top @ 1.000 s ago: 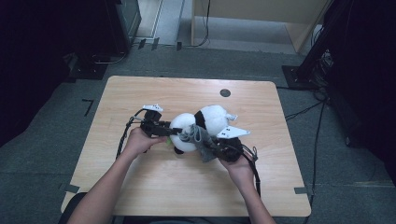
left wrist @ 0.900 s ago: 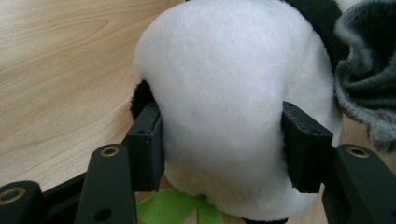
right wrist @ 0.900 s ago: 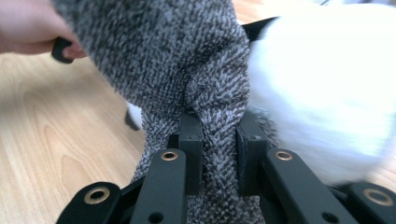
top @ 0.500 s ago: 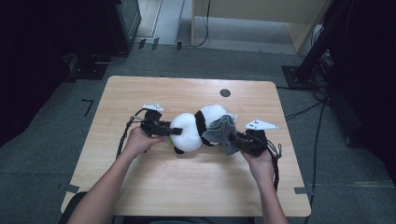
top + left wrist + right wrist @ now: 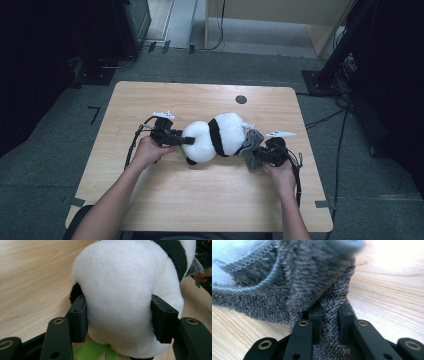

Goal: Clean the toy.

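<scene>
Centrally, left gripper (image 5: 186, 141) jaws clamp panda (image 5: 215, 136), right gripper (image 5: 254, 155) jaws pinch grey cloth (image 5: 251, 142), seemingly mid-table (image 5: 200, 200).

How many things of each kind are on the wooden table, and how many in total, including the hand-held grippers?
Plush panda toy: 1
Grey terry cloth: 1
Hand-held gripper: 2, the left hand-held gripper clamped on the panda's white body, the right hand-held gripper pinching the cloth
Total: 4
</scene>
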